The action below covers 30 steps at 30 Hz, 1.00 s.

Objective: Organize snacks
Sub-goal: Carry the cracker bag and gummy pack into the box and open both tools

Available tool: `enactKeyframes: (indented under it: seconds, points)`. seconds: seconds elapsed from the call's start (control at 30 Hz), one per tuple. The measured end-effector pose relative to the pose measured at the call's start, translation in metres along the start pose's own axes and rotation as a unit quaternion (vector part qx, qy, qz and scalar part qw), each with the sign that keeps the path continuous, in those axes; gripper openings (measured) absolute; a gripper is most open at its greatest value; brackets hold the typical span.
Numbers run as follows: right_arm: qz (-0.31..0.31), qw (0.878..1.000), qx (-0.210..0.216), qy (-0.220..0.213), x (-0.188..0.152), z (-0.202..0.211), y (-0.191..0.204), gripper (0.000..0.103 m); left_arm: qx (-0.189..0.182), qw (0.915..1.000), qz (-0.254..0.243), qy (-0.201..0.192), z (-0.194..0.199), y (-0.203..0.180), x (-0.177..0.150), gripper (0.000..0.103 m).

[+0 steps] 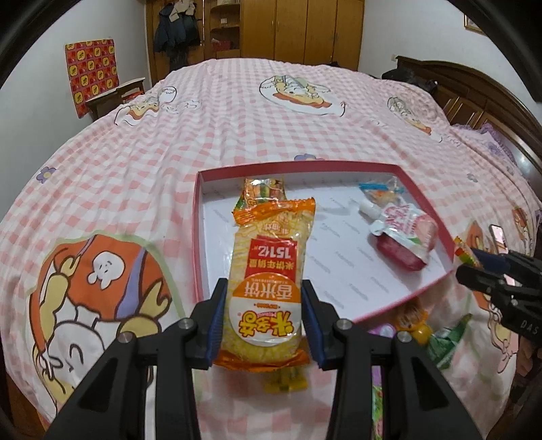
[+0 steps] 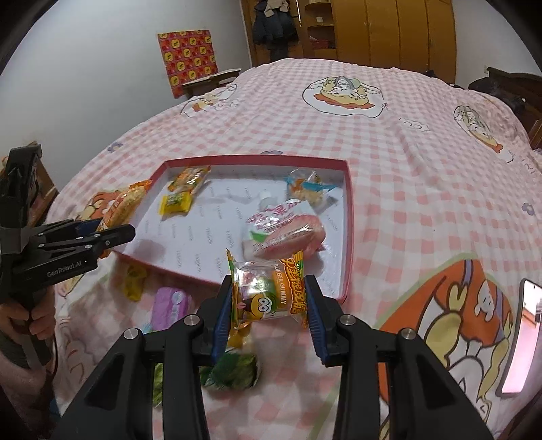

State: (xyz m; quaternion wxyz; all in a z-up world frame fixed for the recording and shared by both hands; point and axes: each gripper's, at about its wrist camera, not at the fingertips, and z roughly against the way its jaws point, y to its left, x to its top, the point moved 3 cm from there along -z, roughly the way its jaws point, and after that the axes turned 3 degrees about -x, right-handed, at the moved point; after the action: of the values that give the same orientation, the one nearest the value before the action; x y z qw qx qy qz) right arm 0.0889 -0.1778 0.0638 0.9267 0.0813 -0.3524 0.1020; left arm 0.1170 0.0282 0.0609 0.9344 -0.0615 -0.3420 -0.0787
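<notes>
The scene was a bedroom with a wooden wardrobe [image 1: 305, 30] at the far wall and a bed covered by a pink checked sheet [image 1: 237, 118] printed with cartoon figures. On the sheet lay a shallow red-rimmed box [image 1: 200, 216] with a white floor.

Inside the box lay a pink-and-white spouted pouch [image 2: 281, 230], a clear packet with a blue seal [image 2: 305, 184], an orange packet [image 2: 189, 177] and a small yellow packet [image 2: 176, 204]. Outside the box, near its closest edge, loose snacks rested on the sheet, among them a purple packet [image 2: 169, 303] and a green packet [image 2: 233, 370]. A phone [image 2: 523, 335] lay at the right edge of the right wrist view.

The left gripper [image 1: 262, 321] was clamped on a yellow rice cracker pack [image 1: 267, 270], its blue pads pressing both long sides; the pack's far end reached over the box's near left part. The right gripper [image 2: 269, 304] was clamped on a burger gummy packet [image 2: 271, 292], held above the box's near edge. A hand [image 2: 30, 325] gripped the left gripper's handle.
</notes>
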Motion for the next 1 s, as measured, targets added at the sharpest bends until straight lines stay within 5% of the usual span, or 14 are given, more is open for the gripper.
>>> enactKeyframes:
  seconds: [1.0]
  points:
    - [-0.024, 0.999, -0.021, 0.001, 0.016, -0.061, -0.017, 0.04, 0.023, 0.9996, -0.011, 0.014, -0.065, 0.01, 0.026, 0.04]
